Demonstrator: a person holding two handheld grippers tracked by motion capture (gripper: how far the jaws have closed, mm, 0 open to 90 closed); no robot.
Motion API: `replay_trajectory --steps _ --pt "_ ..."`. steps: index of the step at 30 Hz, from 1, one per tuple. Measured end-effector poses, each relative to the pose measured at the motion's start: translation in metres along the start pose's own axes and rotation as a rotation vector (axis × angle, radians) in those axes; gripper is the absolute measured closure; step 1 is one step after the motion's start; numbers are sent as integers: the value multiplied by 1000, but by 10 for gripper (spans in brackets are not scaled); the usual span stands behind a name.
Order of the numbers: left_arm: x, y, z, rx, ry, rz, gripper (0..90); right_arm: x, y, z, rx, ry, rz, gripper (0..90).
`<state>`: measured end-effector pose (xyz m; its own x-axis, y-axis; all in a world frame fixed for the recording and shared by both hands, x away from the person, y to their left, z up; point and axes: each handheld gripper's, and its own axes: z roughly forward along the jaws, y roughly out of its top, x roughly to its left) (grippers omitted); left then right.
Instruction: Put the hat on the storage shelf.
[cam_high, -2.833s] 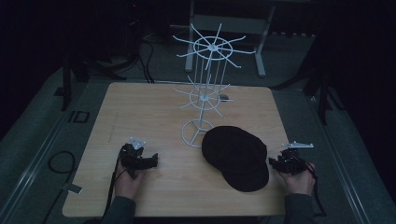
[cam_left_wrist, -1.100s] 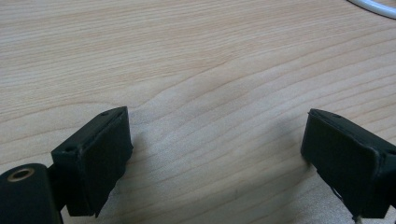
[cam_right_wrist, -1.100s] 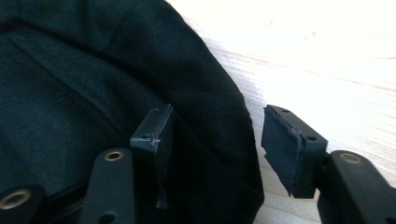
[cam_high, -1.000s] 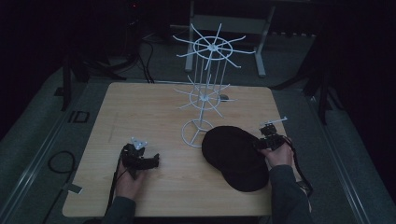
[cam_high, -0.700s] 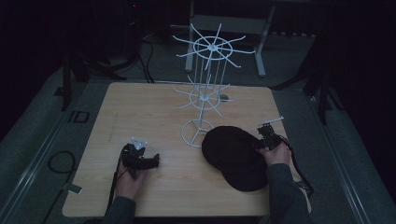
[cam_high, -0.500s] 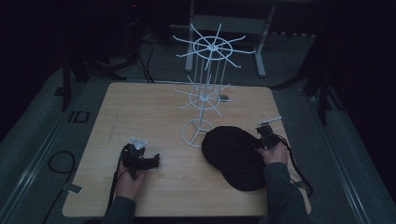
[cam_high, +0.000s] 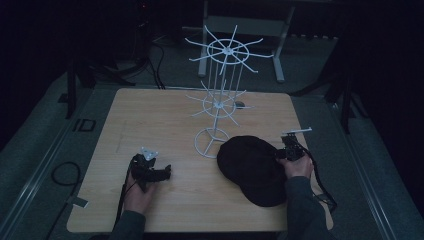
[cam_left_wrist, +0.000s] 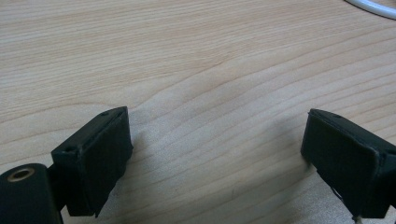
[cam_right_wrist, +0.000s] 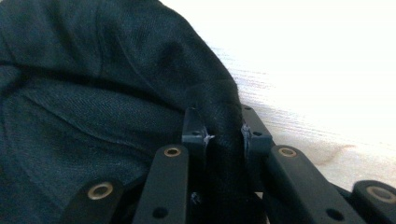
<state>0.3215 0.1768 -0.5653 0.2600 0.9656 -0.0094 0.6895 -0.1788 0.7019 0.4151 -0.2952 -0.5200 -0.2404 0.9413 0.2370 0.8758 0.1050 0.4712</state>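
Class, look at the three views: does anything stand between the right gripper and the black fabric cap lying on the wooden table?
Nothing visible does. The right gripper has just closed its jaws on a fold at the edge of the black fabric cap, with the cloth pinched directly between its pads.

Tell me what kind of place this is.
Probably a lab or recording setup, not a shop: a lone wooden table in a dark room, cables on the floor behind it, a white wire display rack and black caps laid out as props.
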Motion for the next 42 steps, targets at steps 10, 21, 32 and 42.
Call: replay_trajectory --steps 10,21,32,42 --pt "0 0 0 1 0 1 91 -10 -8 -23 -106 51 55 771" --pt "0 0 0 1 -2 3 91 -16 -15 -53 -229 109 86 769" --pt "-1 0 0 -2 -2 3 91 -17 -23 -66 -306 117 94 769" --pt "-1 0 0 -1 -2 4 91 -23 -31 -85 -406 160 120 770"
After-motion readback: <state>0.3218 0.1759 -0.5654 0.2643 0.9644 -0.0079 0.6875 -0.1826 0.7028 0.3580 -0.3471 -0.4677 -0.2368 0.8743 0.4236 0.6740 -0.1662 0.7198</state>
